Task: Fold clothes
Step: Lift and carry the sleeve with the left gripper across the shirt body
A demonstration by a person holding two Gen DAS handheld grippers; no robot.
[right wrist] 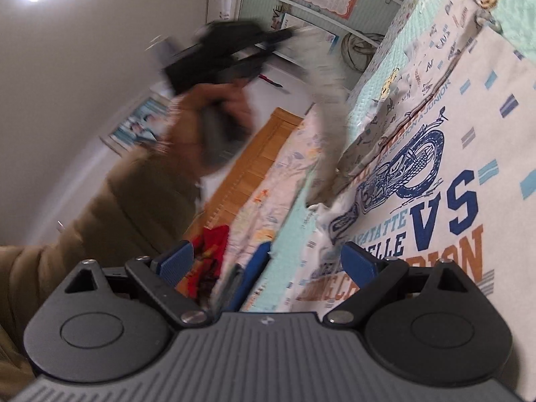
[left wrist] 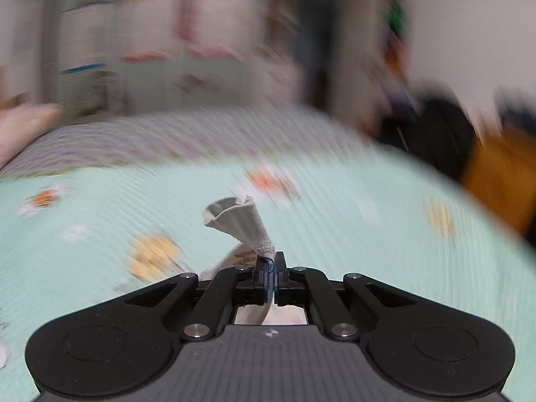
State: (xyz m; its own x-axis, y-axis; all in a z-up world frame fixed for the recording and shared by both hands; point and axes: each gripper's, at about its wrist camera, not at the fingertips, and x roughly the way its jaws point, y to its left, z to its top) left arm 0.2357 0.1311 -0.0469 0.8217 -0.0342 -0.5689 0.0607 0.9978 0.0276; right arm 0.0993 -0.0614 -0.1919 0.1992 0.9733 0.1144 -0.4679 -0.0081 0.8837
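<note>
Our left gripper (left wrist: 270, 269) is clamped on a bunched edge of the printed shirt (right wrist: 435, 181), lifting it off the bed (left wrist: 368, 234); the rest lies flat near the bed's edge. Our right gripper (right wrist: 268, 264) stands open, holding nothing. The cloth looks light, limp and non-slippery, though blur hides detail; hems and corners are where we'd pinch it.

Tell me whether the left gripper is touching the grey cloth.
Touching. In the left wrist view the left gripper has its jaws shut on a bunched corner of the grey cloth, which fans out just beyond the fingertips.
</note>
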